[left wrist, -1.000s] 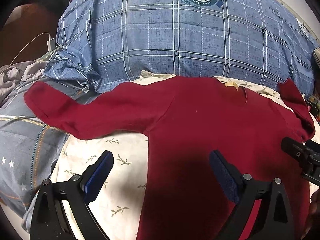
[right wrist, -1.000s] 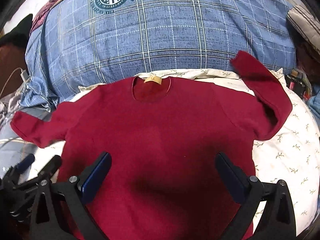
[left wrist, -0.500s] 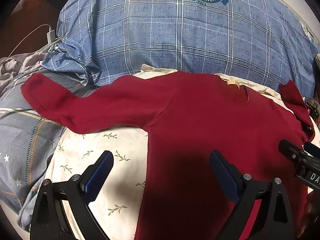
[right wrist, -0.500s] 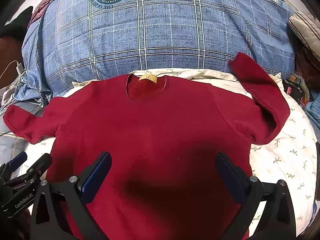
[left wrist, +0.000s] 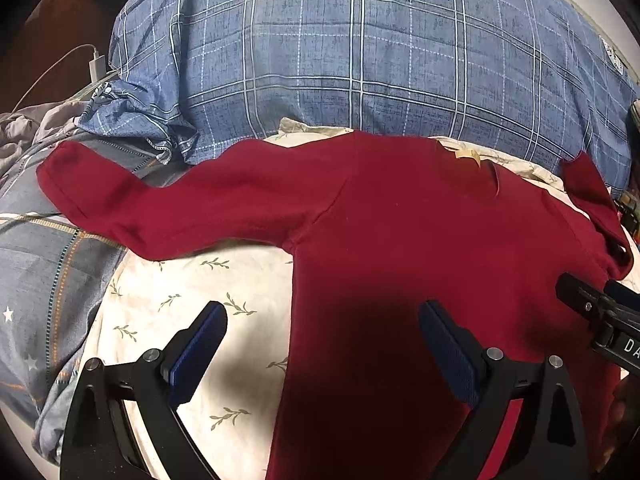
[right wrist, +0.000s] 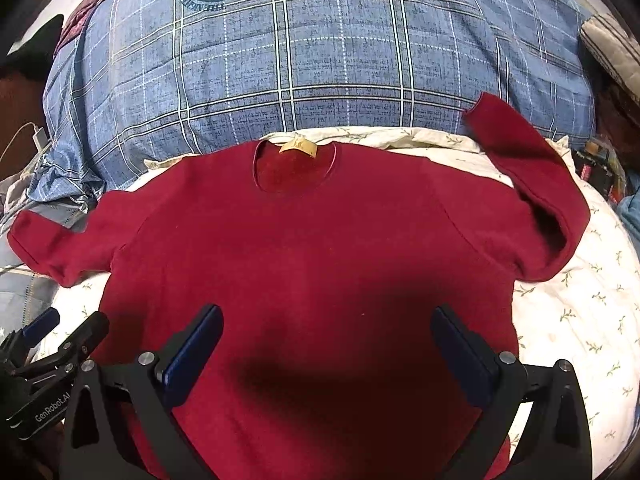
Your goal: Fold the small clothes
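A dark red long-sleeved top [left wrist: 400,232] [right wrist: 312,240] lies flat, neck away from me, on a cream leaf-print sheet [left wrist: 168,312]. Its tan neck label [right wrist: 298,147] faces up. The left sleeve [left wrist: 132,204] stretches straight out; the right sleeve [right wrist: 532,184] bends back toward the collar. My left gripper [left wrist: 322,344] hovers open over the top's left side seam, holding nothing. My right gripper [right wrist: 326,348] hovers open above the middle of the body, also with nothing in it. Each gripper shows at the edge of the other's view.
A big blue plaid duvet [right wrist: 320,60] with a round emblem is bunched up behind the top. Grey star-print bedding [left wrist: 36,288] lies to the left, with a white charger and cable [left wrist: 96,66] beyond. Small cluttered items [right wrist: 600,168] sit at the far right.
Both grippers have drifted a little; the top sits slightly lower and more centred in the right wrist view. The garment itself has not moved, and both grippers stay open.
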